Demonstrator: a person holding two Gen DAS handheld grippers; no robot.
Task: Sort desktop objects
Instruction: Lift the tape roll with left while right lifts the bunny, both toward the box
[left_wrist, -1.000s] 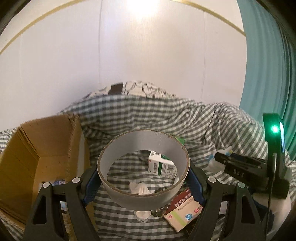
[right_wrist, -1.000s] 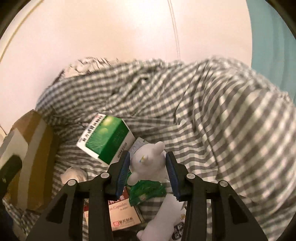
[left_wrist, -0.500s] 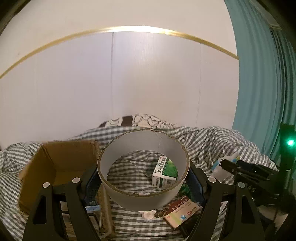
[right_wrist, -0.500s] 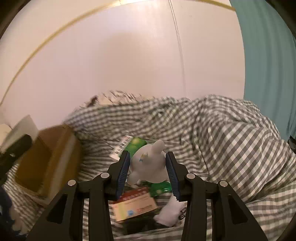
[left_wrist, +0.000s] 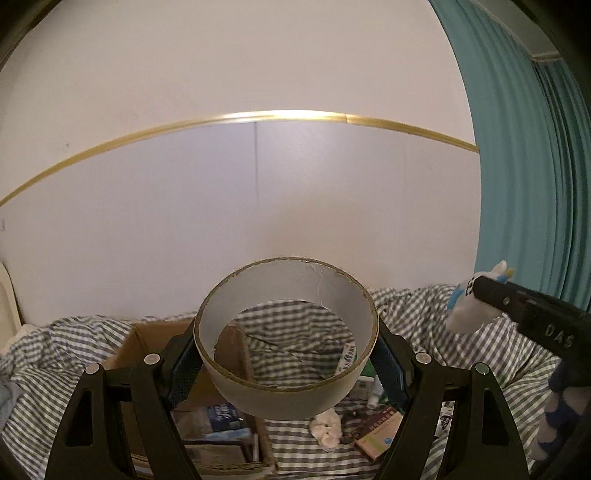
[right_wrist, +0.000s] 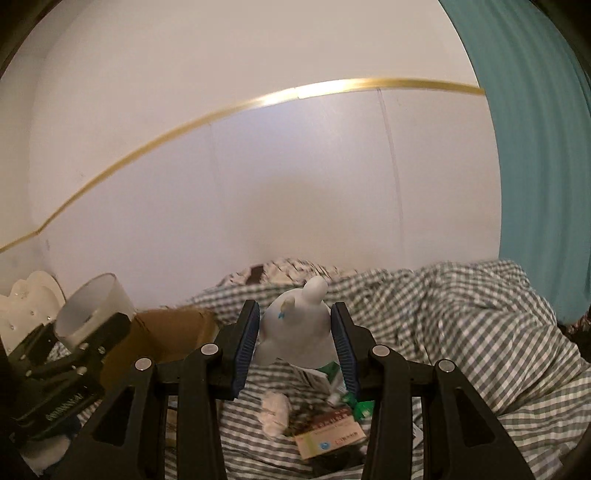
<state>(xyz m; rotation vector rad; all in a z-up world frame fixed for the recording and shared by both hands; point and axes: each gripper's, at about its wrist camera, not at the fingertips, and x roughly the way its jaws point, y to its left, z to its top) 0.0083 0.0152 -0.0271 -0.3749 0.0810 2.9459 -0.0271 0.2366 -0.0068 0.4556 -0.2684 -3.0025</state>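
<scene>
The left claw (left_wrist: 286, 363) spans a tape roll (left_wrist: 286, 384) widely, the right claw (right_wrist: 294, 343) pinches a white plush toy (right_wrist: 295, 332); either may slip short of the cardboard box (right_wrist: 173, 332) at nine o'clock.

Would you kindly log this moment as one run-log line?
left gripper: shut on tape roll | right gripper: shut on white plush toy | cardboard box: below left | both held above checked cloth

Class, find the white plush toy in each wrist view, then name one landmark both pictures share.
Left wrist view: the white plush toy sits at the right edge, clamped by the right gripper.
Right wrist view: lower centre, between that gripper's jaws.
Shared landmark: the cardboard box, lower left in both.
</scene>
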